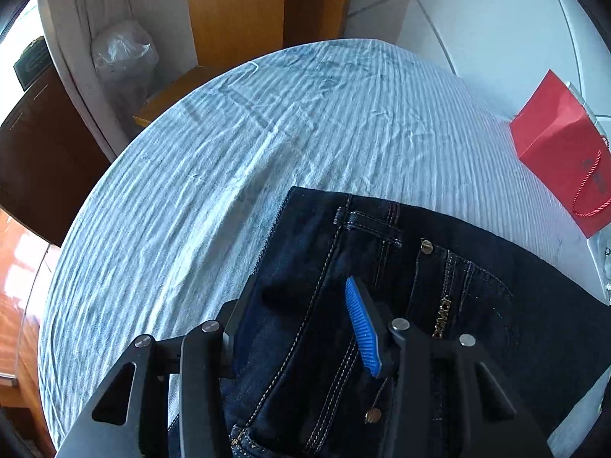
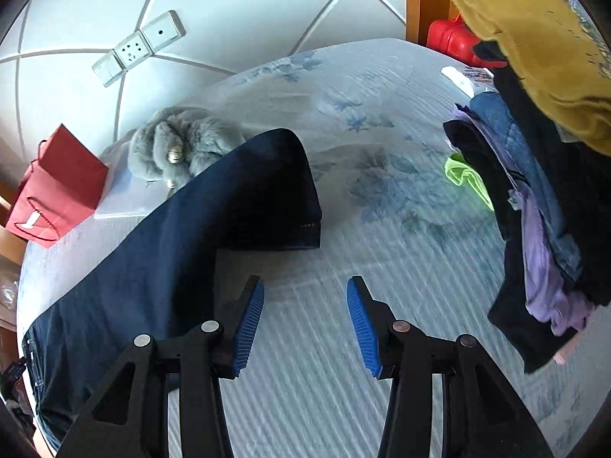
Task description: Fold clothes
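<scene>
Dark blue jeans (image 1: 439, 305) lie on the striped bed sheet (image 1: 229, 175). In the left wrist view my left gripper (image 1: 301, 328) stands wide apart over the waistband; denim lies between the fingers and covers the left pad, while the right blue pad (image 1: 362, 328) shows. In the right wrist view the jeans' legs (image 2: 183, 236) stretch from the lower left to a folded hem near the middle. My right gripper (image 2: 305, 324) is open and empty above bare sheet, just right of the jeans.
A red paper bag (image 1: 561, 152) stands at the bed's edge, also in the right wrist view (image 2: 57, 191). A grey plush toy (image 2: 183, 149) lies behind the jeans. A pile of clothes (image 2: 542, 175) sits at the right. A wall socket (image 2: 137, 47) is behind.
</scene>
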`<state>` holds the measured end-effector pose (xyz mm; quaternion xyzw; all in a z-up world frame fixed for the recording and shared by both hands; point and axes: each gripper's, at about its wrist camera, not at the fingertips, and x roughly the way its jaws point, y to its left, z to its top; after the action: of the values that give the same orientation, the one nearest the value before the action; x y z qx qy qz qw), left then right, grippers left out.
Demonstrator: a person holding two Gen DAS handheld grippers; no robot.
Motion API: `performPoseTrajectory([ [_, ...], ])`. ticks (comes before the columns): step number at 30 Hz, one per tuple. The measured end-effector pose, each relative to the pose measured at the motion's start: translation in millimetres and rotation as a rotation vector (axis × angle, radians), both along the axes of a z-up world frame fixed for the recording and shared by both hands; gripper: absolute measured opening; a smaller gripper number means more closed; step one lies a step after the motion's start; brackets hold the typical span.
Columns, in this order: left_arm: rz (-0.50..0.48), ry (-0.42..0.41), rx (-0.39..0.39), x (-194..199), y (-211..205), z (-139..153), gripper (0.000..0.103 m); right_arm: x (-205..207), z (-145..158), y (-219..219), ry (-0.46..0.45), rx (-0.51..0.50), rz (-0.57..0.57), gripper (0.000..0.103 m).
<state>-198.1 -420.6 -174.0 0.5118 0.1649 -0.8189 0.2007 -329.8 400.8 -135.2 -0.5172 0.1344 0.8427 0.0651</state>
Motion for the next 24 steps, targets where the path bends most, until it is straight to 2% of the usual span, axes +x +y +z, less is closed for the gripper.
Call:
performPoseTrajectory([
  [4,-0.002,0.011,-0.048,0.4,5.9,-3.4,0.045,-31.0,-26.5,11.2,0.003,-0.031,-0.022,0.045],
  [6,0.000,0.010,-0.062,0.5,7.3,-3.3,0.045,-45.5,-37.6,6.2,0.003,-0.057,0.003,0.043],
  [7,-0.001,0.007,-0.061,-0.3,7.0,-3.0,0.045,-53.0,-42.8,2.0,-0.004,-0.061,0.018,0.022],
  [8,-0.001,0.003,-0.060,-1.0,6.6,-2.8,0.045,-52.1,-35.7,-2.4,0.009,-0.023,0.024,0.014],
  [9,-0.001,0.000,-0.059,-1.7,6.3,-2.6,0.045,-51.2,-28.6,-6.9,0.021,0.015,0.030,0.009],
  [11,-0.008,-0.004,-0.055,-1.9,4.9,-1.7,0.045,-49.3,-14.5,-15.8,0.047,0.091,0.041,0.008],
  [14,-0.011,-0.002,-0.052,-1.3,4.0,-1.1,0.046,-19.9,47.0,-26.8,0.150,0.299,0.050,0.008],
  [19,-0.035,0.008,-0.053,-3.5,-0.4,-1.3,0.047,62.0,164.2,-27.6,0.290,0.432,0.039,0.008],
  [20,-0.038,0.007,-0.053,-4.9,-1.9,-1.2,0.047,73.9,180.9,-26.0,0.294,0.432,0.043,0.008],
  [22,-0.035,0.005,-0.048,-8.5,-5.5,-1.2,0.047,82.7,200.2,-21.5,0.279,0.481,0.053,0.008],
  [24,-0.027,0.001,-0.042,-11.2,-8.1,-1.4,0.047,73.3,200.8,-14.3,0.226,0.521,0.062,0.008],
])
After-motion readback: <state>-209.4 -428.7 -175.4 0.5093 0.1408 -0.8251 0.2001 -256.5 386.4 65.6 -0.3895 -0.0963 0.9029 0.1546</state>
